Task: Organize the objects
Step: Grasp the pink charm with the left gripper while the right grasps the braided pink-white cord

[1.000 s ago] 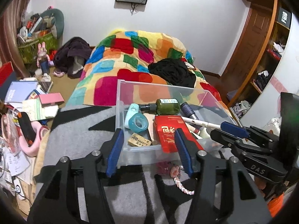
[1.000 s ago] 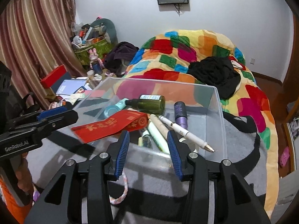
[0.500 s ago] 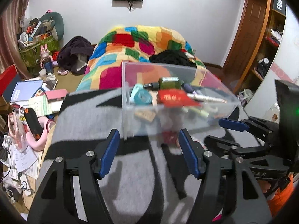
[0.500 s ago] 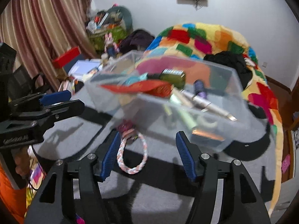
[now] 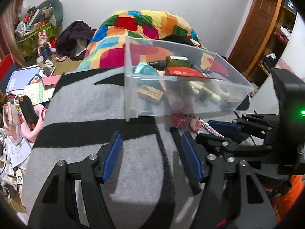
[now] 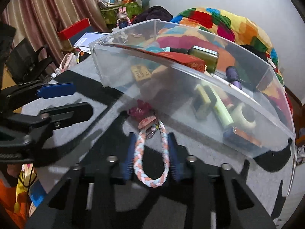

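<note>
Right wrist: the right claw is closing around the braided rope loop on the grey blanket, just before the clear bin; left claw hangs released, closing slightly.

Grey-and-black blanket on bed, bearing clear plastic bin of small items, with braided pastel cord just beside it.

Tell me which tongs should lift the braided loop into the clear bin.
Right. The right tongs are closing around the braided loop, which lies beside the clear bin; the left tongs hold nothing.
</note>
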The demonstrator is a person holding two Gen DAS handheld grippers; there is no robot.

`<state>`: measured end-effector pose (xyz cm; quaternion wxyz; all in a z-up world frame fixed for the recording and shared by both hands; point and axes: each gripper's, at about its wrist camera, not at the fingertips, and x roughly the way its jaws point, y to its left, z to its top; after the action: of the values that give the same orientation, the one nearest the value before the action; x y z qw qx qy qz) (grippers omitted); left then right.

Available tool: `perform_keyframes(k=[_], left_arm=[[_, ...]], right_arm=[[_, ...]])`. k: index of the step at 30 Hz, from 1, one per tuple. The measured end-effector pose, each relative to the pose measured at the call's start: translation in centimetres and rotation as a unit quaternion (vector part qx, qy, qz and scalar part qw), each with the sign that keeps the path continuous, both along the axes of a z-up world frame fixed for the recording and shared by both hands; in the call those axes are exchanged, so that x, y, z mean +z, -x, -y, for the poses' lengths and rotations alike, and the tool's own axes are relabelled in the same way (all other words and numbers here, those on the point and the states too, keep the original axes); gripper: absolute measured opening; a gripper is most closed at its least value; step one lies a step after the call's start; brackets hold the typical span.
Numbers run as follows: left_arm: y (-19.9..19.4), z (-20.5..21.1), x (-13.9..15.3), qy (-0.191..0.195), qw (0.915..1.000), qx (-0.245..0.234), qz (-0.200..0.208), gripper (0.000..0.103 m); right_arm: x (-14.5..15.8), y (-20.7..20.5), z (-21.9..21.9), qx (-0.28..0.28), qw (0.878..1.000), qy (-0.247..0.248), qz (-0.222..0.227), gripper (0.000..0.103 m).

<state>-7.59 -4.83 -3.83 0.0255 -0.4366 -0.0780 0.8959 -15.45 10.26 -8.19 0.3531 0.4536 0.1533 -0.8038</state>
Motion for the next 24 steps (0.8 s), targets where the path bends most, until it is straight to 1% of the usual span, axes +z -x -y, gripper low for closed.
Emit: perform_keyframes(k=[1,2,5,11,15,18,20,22,23,24], left_arm=[[0.2,-0.3,-0.1,0.002,1.0000,-0.003,0.003,0.061],[0.3,-0.7,-0.2,0.003,1.0000,-0.007,0.005,0.060],[0.8,-1.9,-0.5,0.011,0.9997,-0.019,0.014,0.060],[2.4,-4.5,-0.9,0.026,0.9983,-0.046,0.025,0.060],[3.5,-6.4,-1.7,0.026,0.9961,-0.071,0.045,0.060],[3.6,-7.7,-1.9,0.043,0.9943,-0.087,0.046,0.060],[3.7,-8.4,-1.8,0.041,0.9935,-0.094,0.048,0.060],[4.0,-9.0,-1.8,0.038,0.9931,-0.099,0.050,0.060],[4.0,-9.1,-1.9,0.038,0.9930,-0.100,0.050,0.060],[4.1,-9.5,-1.9,0.039,0.9930,-0.100,0.050,0.060]], right_arm=[[0.0,0.0,-0.4,-0.002,1.000,0.003,0.003,0.012],[0.0,0.0,-0.9,-0.005,1.000,0.008,0.007,0.011],[0.2,-0.1,-2.5,-0.014,0.999,0.030,0.022,0.010],[0.3,-1.3,-4.8,-0.021,0.998,0.057,0.029,0.010],[0.3,-2.2,-6.0,-0.011,0.997,0.071,0.035,0.010],[0.3,-3.1,-6.8,0.001,0.997,0.074,0.034,0.011],[0.4,-3.4,-7.3,0.006,0.997,0.076,0.033,0.011],[0.5,-3.6,-7.7,0.003,0.997,0.075,0.033,0.012],[0.5,-3.6,-7.9,0.001,0.997,0.074,0.032,0.015],[0.6,-3.7,-8.0,-0.001,0.997,0.072,0.029,0.023]])
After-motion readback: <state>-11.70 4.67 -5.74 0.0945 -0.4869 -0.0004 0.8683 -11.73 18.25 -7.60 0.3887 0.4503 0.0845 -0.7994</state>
